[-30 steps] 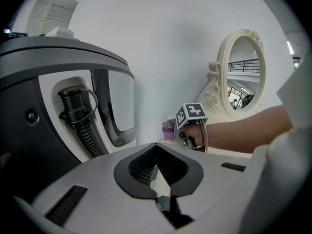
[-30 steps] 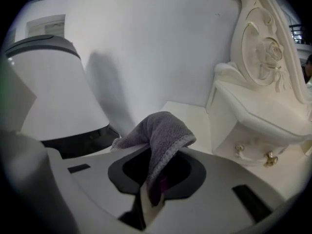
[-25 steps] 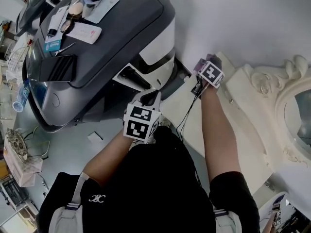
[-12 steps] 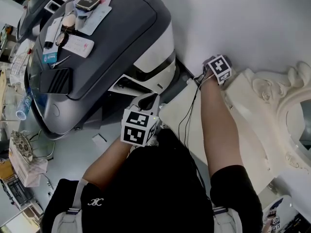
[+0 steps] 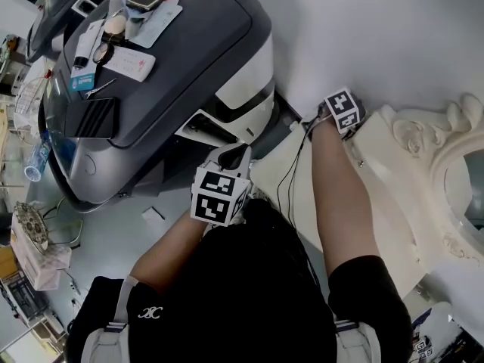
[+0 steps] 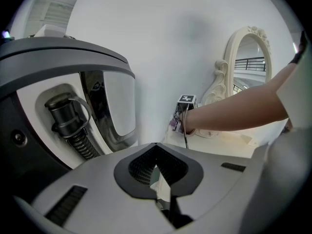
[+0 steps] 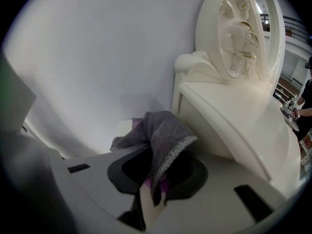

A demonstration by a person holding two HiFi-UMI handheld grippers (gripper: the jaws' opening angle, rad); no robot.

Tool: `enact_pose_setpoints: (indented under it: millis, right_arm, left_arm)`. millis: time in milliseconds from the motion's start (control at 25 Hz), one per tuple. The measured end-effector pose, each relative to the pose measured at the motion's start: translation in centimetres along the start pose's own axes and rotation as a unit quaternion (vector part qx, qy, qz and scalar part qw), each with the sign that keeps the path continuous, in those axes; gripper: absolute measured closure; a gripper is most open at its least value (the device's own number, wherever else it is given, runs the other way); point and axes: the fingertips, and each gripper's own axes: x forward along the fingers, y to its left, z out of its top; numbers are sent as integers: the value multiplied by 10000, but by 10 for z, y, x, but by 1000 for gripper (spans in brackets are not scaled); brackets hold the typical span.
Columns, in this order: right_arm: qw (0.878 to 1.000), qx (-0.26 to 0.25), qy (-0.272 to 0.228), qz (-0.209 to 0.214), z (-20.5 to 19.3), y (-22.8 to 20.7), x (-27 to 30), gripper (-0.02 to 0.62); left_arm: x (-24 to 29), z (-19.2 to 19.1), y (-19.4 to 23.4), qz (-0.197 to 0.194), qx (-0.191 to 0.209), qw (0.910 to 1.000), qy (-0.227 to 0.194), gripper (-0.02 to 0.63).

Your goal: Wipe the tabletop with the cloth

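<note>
White wall backs a cream dressing tabletop [image 7: 234, 106]. Right gripper [image 7: 152, 196]: jaws clenched on a grey-and-purple cloth [image 7: 163, 128]. The cloth bunches ahead of the jaws at the tabletop's far corner, next to the wall and near the base of the ornate mirror [image 7: 241, 28]. Left gripper [image 6: 163, 201]: jaws closed together with nothing between them, held off the tabletop beside a large grey machine [image 5: 174, 74].
</note>
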Motion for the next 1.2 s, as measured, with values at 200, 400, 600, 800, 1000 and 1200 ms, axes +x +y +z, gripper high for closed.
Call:
enact_pose_setpoints:
  millis: [200, 400, 600, 800, 1000, 1200]
  right_arm:
    - [9999, -76, -94, -21, -10, -2, -9, 531]
    - [9996, -207, -116, 128, -26, -6, -22, 531]
    - [9981, -422, -145, 435, -45, -13, -36, 531]
    - [9924, -805, -302, 882, -62, -17, -53, 531]
    - [9840, -1106, -106, 1393, -92, -17, -75, 531]
    - [9721, -1474, 113, 1822, -123, -15, -97, 531]
  left_arm:
    - [-8, -5, 0, -6, 23, 10000, -24, 607]
    - [-16, -9, -5, -47, 71, 9999, -63, 606]
    - [-24, -13, -17, -111, 156, 9997, -137, 607]
    - [-37, -14, -21, -65, 207, 9993, -312, 607]
    - [-54, -20, -16, 4, 144, 9989, -440, 607]
    - [-75, -26, -14, 52, 151, 9982, -572, 607]
